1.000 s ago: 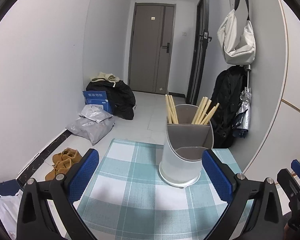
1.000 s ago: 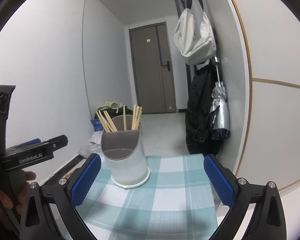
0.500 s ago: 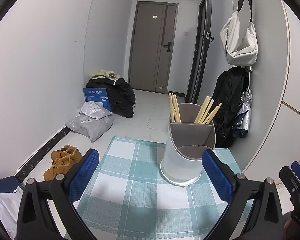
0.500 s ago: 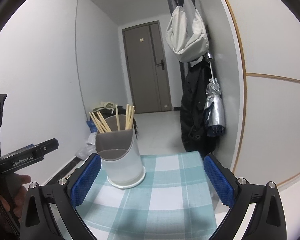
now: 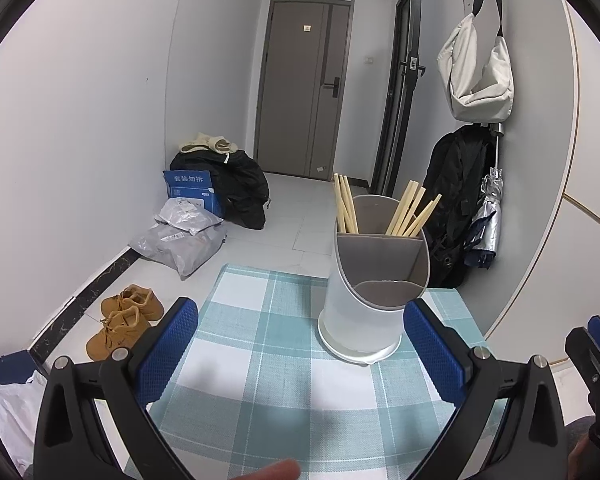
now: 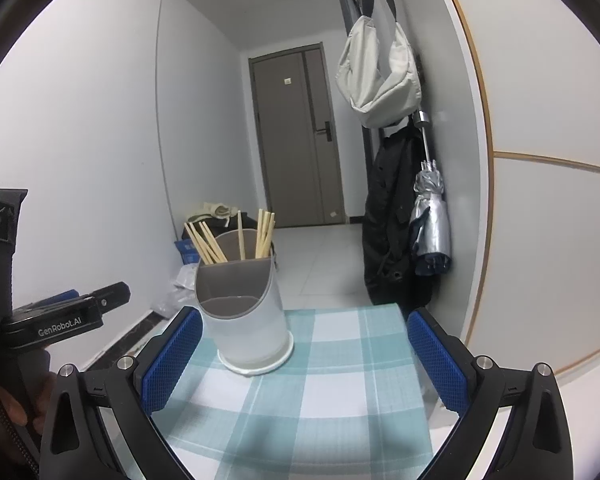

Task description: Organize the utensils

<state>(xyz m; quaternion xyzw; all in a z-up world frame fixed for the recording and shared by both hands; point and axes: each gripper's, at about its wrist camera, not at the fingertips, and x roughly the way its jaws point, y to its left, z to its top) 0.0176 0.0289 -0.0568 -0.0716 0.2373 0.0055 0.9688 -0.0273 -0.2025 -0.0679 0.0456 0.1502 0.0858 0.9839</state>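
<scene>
A white utensil holder [image 5: 370, 292] with a grey insert stands on the teal checked tablecloth [image 5: 260, 360]. Several wooden chopsticks [image 5: 410, 210] stand in its rear compartment; the front compartment looks empty. It also shows in the right wrist view [image 6: 246, 312], with its chopsticks [image 6: 236, 236]. My left gripper [image 5: 300, 344] is open and empty, held above the cloth just short of the holder. My right gripper [image 6: 304, 352] is open and empty, to the right of the holder. The left gripper's body shows at the left edge of the right wrist view [image 6: 60, 316].
The small table ends just behind the holder. Beyond lie the floor with brown shoes [image 5: 124, 320], grey parcels [image 5: 184, 236], a blue box [image 5: 190, 188] and a black bag [image 5: 236, 184]. A white bag [image 6: 376, 76], black coat [image 6: 396, 224] and silver umbrella [image 6: 430, 212] hang on the right wall.
Both grippers have shifted slightly, so the holder sits a little differently in each view. Both stay open and empty. The holder and chopsticks have not moved.
</scene>
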